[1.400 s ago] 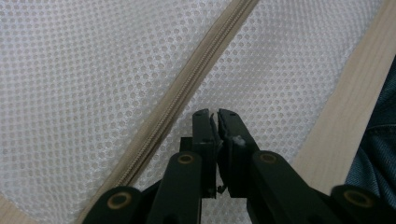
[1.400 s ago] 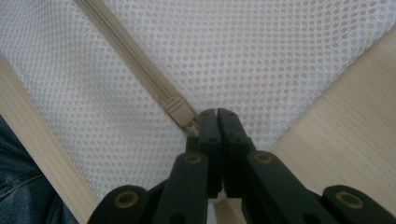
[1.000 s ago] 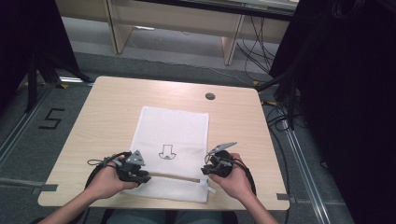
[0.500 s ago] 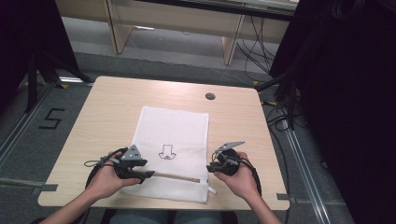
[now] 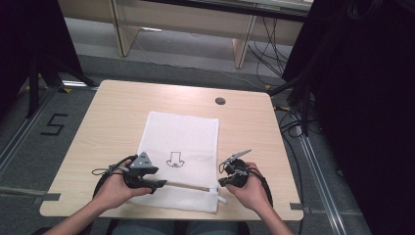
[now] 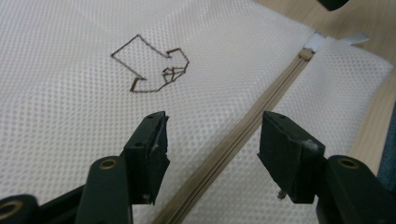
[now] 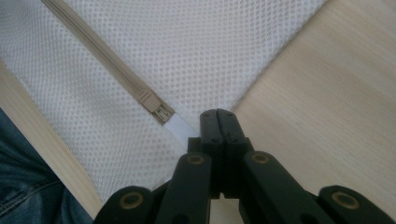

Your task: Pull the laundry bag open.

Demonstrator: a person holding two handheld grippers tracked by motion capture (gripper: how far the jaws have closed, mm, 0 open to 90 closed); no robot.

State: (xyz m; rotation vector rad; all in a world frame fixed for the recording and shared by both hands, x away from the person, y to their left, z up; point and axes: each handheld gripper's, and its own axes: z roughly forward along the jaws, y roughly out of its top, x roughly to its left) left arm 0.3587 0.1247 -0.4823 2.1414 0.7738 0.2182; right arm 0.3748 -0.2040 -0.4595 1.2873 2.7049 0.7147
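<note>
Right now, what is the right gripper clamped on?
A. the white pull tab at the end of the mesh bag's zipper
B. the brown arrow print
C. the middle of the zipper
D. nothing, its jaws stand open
A: in the right gripper view the right gripper has its jaws shut together on the white pull tab that leads off the zipper of the mesh bag.

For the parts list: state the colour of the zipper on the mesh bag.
Beige, against white mesh. The zipper shows best in the left gripper view.
</note>
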